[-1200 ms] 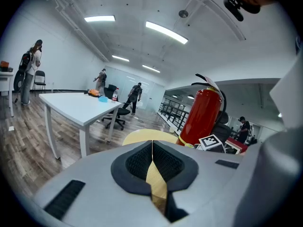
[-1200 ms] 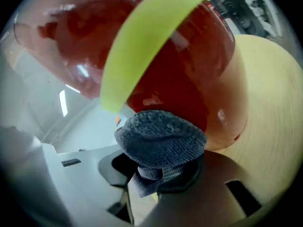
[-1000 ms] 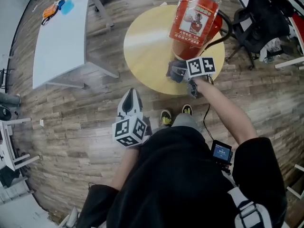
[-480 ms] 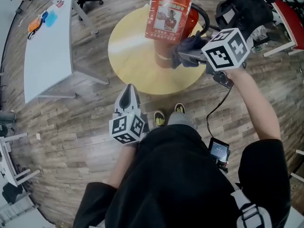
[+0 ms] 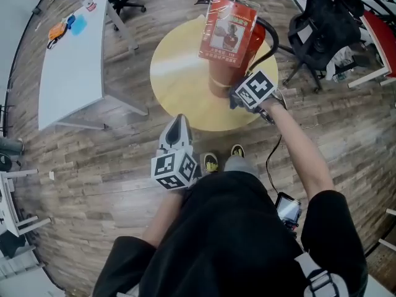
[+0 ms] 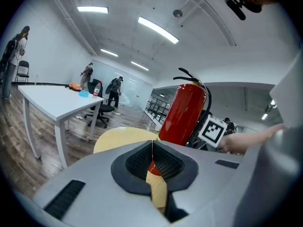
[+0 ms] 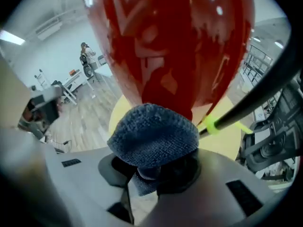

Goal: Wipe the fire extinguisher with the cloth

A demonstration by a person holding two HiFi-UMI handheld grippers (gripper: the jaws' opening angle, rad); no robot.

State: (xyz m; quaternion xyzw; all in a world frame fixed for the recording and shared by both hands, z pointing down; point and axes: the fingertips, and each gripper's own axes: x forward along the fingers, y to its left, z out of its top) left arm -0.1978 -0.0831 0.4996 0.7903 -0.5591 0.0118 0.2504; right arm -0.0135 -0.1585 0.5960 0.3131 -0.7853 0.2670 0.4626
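Fire extinguisher (image 5: 221, 78), red and upright, stands on the round yellow table (image 5: 176, 73), on the half nearer the right gripper (image 5: 236, 99). A plastic-sleeved card (image 5: 228, 26) hangs over its upper front, and a black hose (image 5: 269, 39) curves down its far side. The right gripper sits low against the cylinder. Its jaws are clamped on a folded blue-grey cloth (image 7: 154, 134), and the bulging fold of the cloth lies against the red wall (image 7: 175, 46) just above the table top. A green tie (image 7: 218, 124) rings the hose beside the cloth. The left gripper (image 5: 177, 124) hangs over the wooden floor (image 5: 111, 159) close to the person's torso, well apart from the table and pointing toward it. Its jaws are pressed together at the tips with nothing between them. In the left gripper view the extinguisher (image 6: 182, 115) rises beyond these jaws. A white table (image 5: 71, 60) stands to the left.
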